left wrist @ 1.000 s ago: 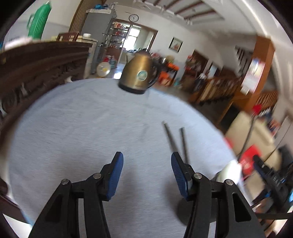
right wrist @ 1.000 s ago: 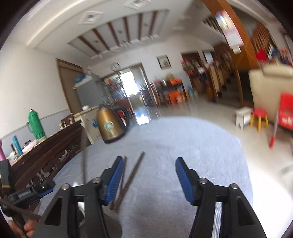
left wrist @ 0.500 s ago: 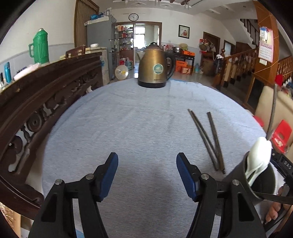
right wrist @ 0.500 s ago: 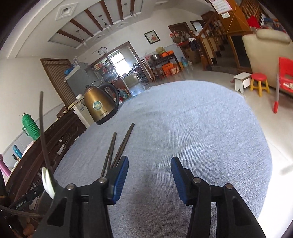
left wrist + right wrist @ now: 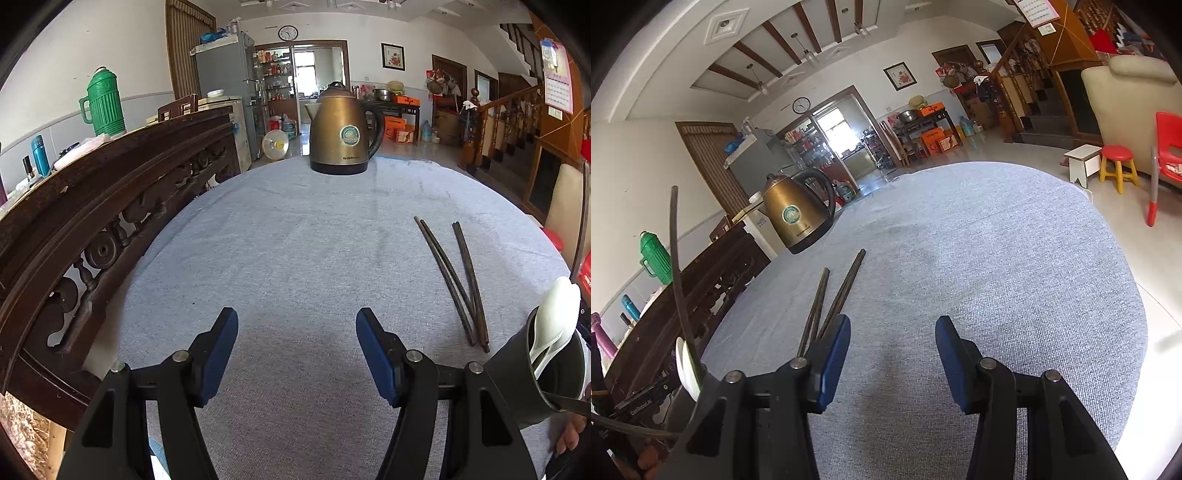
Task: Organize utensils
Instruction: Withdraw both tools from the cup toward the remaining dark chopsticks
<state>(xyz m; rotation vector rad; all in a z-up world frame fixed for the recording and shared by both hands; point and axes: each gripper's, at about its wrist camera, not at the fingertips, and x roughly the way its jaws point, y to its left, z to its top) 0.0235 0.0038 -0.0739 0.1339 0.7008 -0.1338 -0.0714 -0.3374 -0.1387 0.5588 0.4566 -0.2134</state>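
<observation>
Left hand-held gripper [image 5: 297,349]: jaws wide, empty, above the tabletop [image 5: 295,240].
Right hand-held gripper [image 5: 892,356]: jaws wide, empty.
Chopsticks [image 5: 452,280]: lying on the tabletop, beside a dark utensil cup [image 5: 517,376] holding a white spoon [image 5: 554,321].
Kettle [image 5: 341,134]: far edge.

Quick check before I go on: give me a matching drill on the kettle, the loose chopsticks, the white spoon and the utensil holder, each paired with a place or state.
Things:
1. kettle
2. chopsticks
3. white spoon
4. utensil holder

Places or states:
A. lying flat on the grey cloth
B. dark cup at the near right edge of the left wrist view
C. upright at the far side of the table
D. standing inside the dark cup

Pairs: 1-C, 2-A, 3-D, 4-B
</observation>
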